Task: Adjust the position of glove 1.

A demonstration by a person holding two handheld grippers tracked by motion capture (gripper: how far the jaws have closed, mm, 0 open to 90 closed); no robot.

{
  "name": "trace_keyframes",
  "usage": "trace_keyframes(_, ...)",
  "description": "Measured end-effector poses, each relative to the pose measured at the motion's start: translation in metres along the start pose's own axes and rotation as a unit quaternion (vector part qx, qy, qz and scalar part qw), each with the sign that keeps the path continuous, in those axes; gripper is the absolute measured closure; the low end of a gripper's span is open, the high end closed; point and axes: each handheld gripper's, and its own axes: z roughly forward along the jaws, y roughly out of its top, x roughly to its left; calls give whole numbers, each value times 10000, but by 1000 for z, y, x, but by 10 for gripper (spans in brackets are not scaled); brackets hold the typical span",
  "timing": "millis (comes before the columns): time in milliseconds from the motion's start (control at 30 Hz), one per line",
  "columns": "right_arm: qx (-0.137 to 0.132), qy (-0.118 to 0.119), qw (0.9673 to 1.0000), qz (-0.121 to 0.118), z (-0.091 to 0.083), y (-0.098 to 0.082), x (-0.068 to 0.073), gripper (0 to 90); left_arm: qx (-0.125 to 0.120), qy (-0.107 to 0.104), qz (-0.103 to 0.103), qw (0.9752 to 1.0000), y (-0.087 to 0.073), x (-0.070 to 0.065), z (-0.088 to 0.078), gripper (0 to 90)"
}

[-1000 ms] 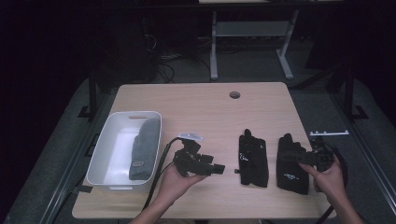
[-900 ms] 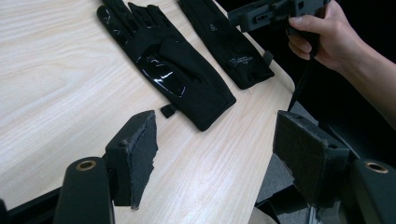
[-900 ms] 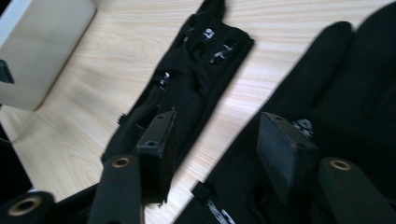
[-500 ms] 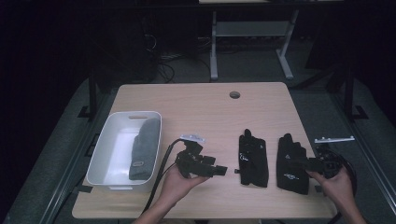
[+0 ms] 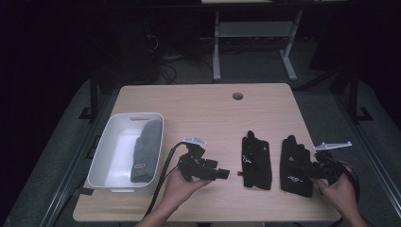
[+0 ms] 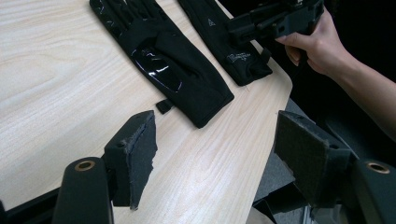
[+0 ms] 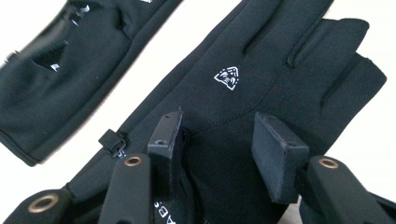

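Two black gloves lie side by side on the wooden table (image 5: 198, 109). My right gripper (image 5: 310, 170) sits low over the right glove (image 5: 294, 165) at its outer edge. In the right gripper view its jaws (image 7: 217, 133) straddle the cuff end of this glove (image 7: 261, 60), which bears a white logo. They have just been closing; the fabric lies between the pads, which stand apart from it. The middle glove (image 5: 257, 161) lies untouched. My left gripper (image 5: 222, 174) hovers to its left, open and empty (image 6: 215, 140), looking toward both gloves (image 6: 173, 70).
A white bin (image 5: 106, 151) at the table's left holds a grey knit item (image 5: 145, 151). A round cable hole (image 5: 238, 96) sits near the far edge. The table's front right corner (image 6: 280, 84) is close to the right glove. A white desk frame (image 5: 255, 33) stands beyond.
The right hand has sunk a little onto the right glove's outer edge. The left hand and both gloves have stayed put.
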Motion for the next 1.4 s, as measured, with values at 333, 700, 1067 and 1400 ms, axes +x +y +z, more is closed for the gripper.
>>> trace_keyframes(333, 41, -641, 9954, -707, 6, -1, 21, 625, -27, 25, -56, 10000, -3, 2, 1, 301)
trace_keyframes(700, 203, -426, 9977, -478, 5, 5, 20, 797, 1, 7, -56, 10000, -5, 2, 2, 303)
trace_keyframes(1067, -29, -349, 9988, -342, -6, 6, 18, 811, -15, 10, -86, 10000, -4, 4, -1, 305)
trace_keyframes(1400, -399, -181, 9988, -231, -25, 21, 22, 812, -17, 17, -81, 10000, -3, 3, 0, 303)
